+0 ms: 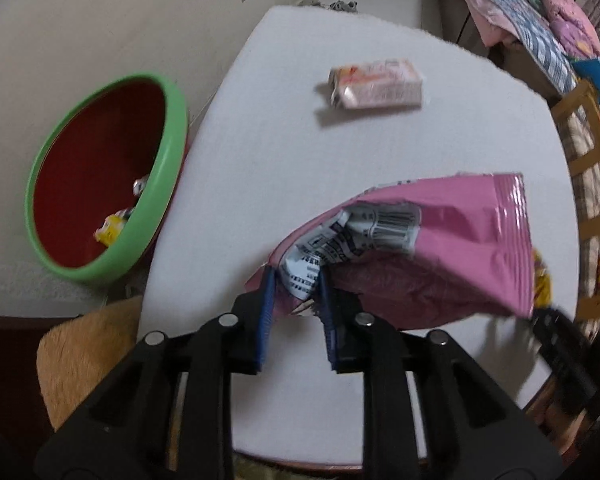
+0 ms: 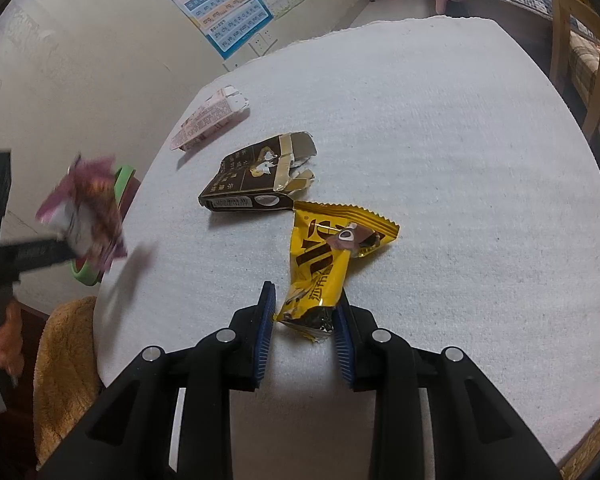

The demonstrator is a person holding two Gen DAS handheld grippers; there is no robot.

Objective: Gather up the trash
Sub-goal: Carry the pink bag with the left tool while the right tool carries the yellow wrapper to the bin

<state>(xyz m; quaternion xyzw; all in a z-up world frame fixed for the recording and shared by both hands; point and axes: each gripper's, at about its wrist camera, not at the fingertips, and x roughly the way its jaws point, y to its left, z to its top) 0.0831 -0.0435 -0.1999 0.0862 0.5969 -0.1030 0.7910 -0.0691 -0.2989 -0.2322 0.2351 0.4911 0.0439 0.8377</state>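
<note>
Left gripper (image 1: 295, 280) jaws pinch the pink bag (image 1: 440, 256) — right gripper (image 2: 306, 300) jaws clamp the yellow wrapper (image 2: 324, 272) on the tabletop (image 2: 460, 160).

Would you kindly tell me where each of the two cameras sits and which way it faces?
Left wrist: on the left gripper, looking down over the table; its fingers pinch a pink bag, green-rimmed bin alongside.
Right wrist: on the right gripper, facing the table; its fingers straddle a yellow wrapper; a hand shows at left.
Shared: pink bag, pink carton, bin.
</note>
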